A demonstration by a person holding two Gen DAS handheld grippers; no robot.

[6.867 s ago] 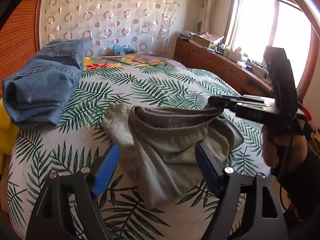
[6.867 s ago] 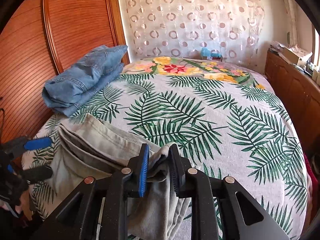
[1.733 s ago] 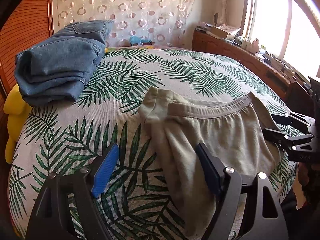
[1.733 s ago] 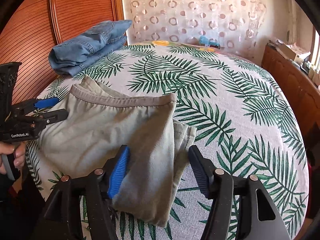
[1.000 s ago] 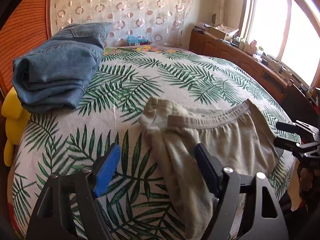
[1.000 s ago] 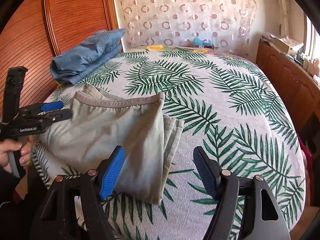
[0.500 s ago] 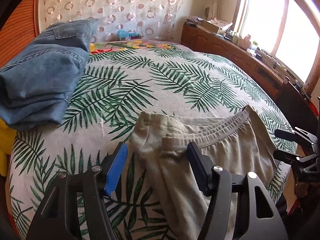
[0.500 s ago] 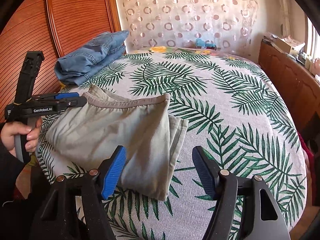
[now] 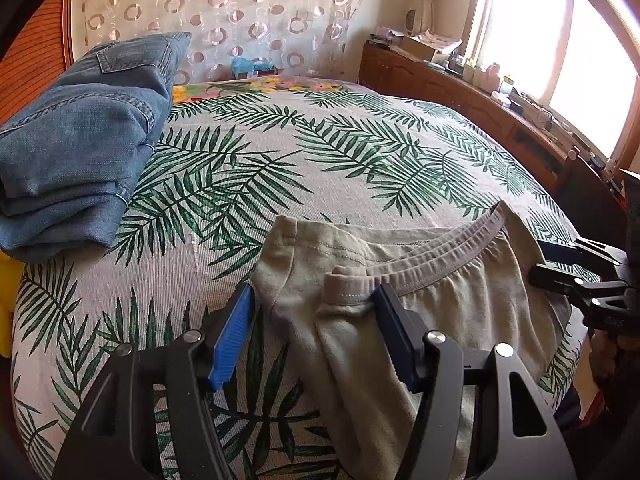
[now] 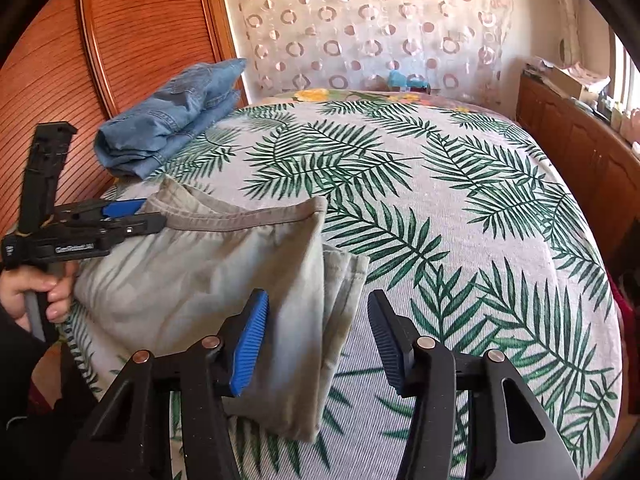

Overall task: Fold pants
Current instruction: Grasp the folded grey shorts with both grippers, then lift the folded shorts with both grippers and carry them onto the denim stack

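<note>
1. One pair of olive-grey pants (image 9: 436,300) lay on the bed.
2. One folded pair of blue jeans (image 9: 80,140) lay near the headboard.
3. One bed (image 10: 460,208), with a palm-leaf cover, was shown.
4. Two grippers were counted: left gripper (image 9: 316,312), right gripper (image 10: 318,320).

Left gripper (image 9: 314,312): jaws apart, one on each side of a bunched fold at the corner of the pants; they have just been closing in.
Pants (image 9: 472,308): khaki, spread on the bed from between the jaws out to their right, waistband running beyond the jaw tips.
Right gripper (image 9: 538,262): far right of the jaws, at the other end of the waistband.
Jeans (image 9: 84,140): folded, well beyond the jaws to the left.
Bed (image 9: 312,152): palm-leaf cover.
</note>
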